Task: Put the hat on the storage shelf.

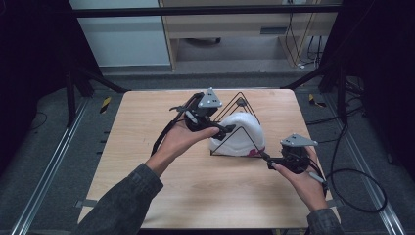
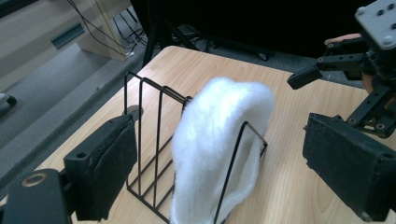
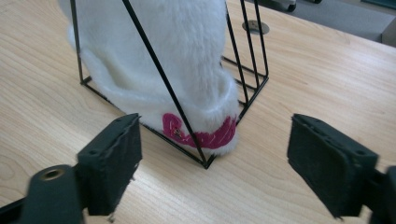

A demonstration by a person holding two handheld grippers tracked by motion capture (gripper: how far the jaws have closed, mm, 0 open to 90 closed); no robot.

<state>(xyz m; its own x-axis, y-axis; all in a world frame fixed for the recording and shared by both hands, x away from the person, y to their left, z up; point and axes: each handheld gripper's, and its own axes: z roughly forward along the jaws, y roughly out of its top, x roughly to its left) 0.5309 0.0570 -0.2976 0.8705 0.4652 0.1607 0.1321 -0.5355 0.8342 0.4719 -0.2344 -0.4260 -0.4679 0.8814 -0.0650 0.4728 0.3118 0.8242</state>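
A white fluffy hat (image 1: 240, 133) with a pink embroidered patch (image 3: 201, 136) leans inside a black wire rack (image 3: 154, 60) near the middle of the wooden table (image 1: 195, 196). My left gripper (image 1: 226, 131) is held at the hat's left side, close to the rack. In the left gripper view it (image 2: 224, 172) is open, with the hat (image 2: 219, 140) and rack (image 2: 140, 140) ahead between its jaws. My right gripper (image 1: 267, 160) sits low at the rack's front right corner. It (image 3: 219, 163) is open too, jaws wide, with nothing between them.
A small round hole (image 3: 254, 26) lies in the tabletop behind the rack. Black cables (image 1: 352, 181) trail off the table's right side onto the floor. Dark frame posts (image 1: 73, 93) stand at the far corners.
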